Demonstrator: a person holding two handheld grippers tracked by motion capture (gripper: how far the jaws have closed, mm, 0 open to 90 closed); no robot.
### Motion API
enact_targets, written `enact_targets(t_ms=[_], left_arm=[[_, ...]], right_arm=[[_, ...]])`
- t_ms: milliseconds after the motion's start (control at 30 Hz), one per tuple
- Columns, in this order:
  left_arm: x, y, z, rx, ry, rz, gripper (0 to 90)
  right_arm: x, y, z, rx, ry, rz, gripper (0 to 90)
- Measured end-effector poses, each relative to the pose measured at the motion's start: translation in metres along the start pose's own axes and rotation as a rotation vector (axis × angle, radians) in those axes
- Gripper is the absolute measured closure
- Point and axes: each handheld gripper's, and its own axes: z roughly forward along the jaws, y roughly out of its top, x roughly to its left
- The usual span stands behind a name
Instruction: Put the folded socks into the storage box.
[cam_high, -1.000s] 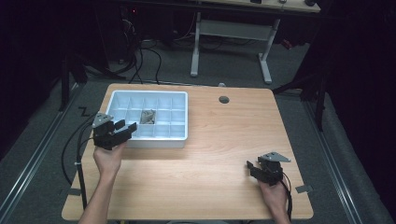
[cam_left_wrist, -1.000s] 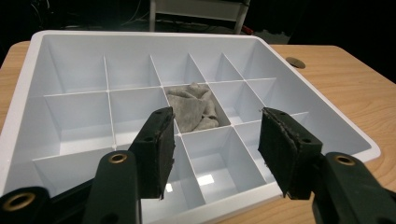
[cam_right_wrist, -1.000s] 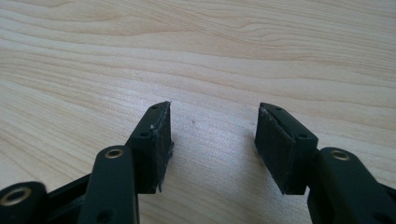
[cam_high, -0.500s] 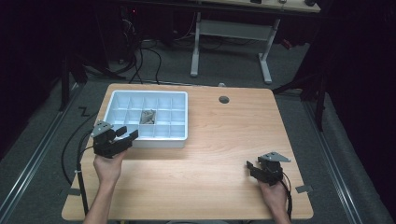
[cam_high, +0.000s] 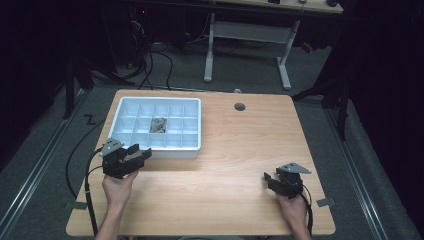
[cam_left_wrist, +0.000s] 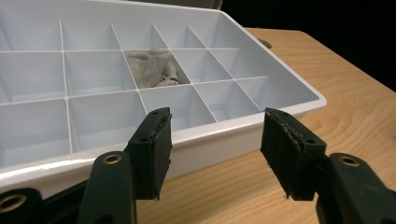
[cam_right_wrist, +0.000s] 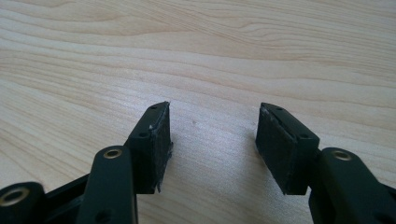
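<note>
A white compartment tray (cam_high: 160, 150) sits at the table's far left. One middle compartment holds a crumpled grey thing (cam_high: 159, 124), which the left gripper view shows as grey cloth-like material (cam_left_wrist: 153, 69). My left gripper (cam_high: 140, 154) hovers just in front of the tray's near rim (cam_left_wrist: 233, 128). Its jaws have just been opening a little, and nothing is between them (cam_left_wrist: 215, 116). My right gripper (cam_high: 269, 180) rests near the table's front right, open over bare wood (cam_right_wrist: 212, 109).
The wooden table (cam_high: 240, 150) has a round cable hole (cam_high: 240, 106) near its far edge. Behind it stands a white desk frame (cam_high: 250, 35). Black cables (cam_high: 150, 65) lie on the dark floor.
My left gripper has drawn back toward the person, from beside the tray's front left corner to just in front of its near rim. The right gripper has kept still.
</note>
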Motion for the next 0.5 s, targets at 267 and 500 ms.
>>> enact_targets(t_ms=[267, 500], left_arm=[[-0.002, -0.010, -0.004, 0.006, -0.008, -0.005, 42.7], [-0.005, -0.018, -0.004, 0.016, -0.014, 0.006, 42.5]], right_arm=[[0.000, 0.000, 0.000, 0.000, 0.000, 0.000, 45.2], [0.000, 0.000, 0.000, 0.000, 0.000, -0.001, 45.1]])
